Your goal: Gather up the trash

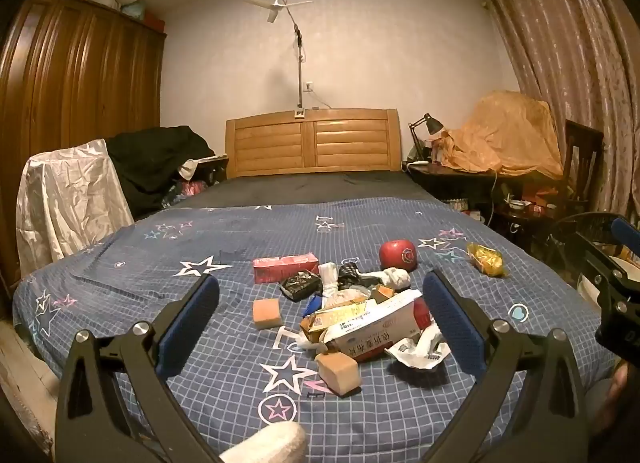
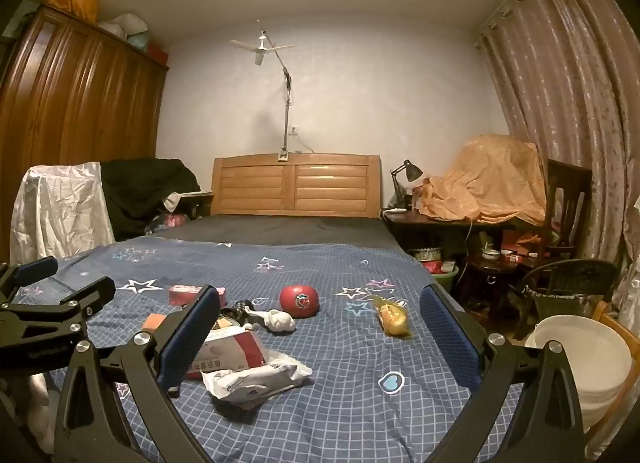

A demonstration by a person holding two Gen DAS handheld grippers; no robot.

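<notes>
Trash lies in a heap on the blue star-patterned bedspread (image 1: 120, 271). In the heap are a red-and-white box (image 1: 376, 327), a crumpled white wrapper (image 1: 420, 347), a black wrapper (image 1: 300, 285), a pink carton (image 1: 285, 267), an orange sponge block (image 1: 267, 313) and a tan block (image 1: 338, 371). Farther right lie a red apple (image 1: 398, 255) and a yellow wrapper (image 1: 486, 259). My left gripper (image 1: 318, 283) hovers open before the heap, holding nothing. My right gripper (image 2: 320, 291) is also open and empty, with the apple (image 2: 299, 301), yellow wrapper (image 2: 392, 317) and white wrapper (image 2: 256, 379) ahead of it.
A white basin (image 2: 580, 355) sits on a chair off the bed's right edge, beside a dark wicker chair (image 2: 568, 283). A wooden headboard (image 2: 296, 187) closes the far end. A cluttered side table (image 2: 460, 223) stands right, a cloth-draped chair (image 1: 68, 199) and wardrobe (image 1: 72, 83) left.
</notes>
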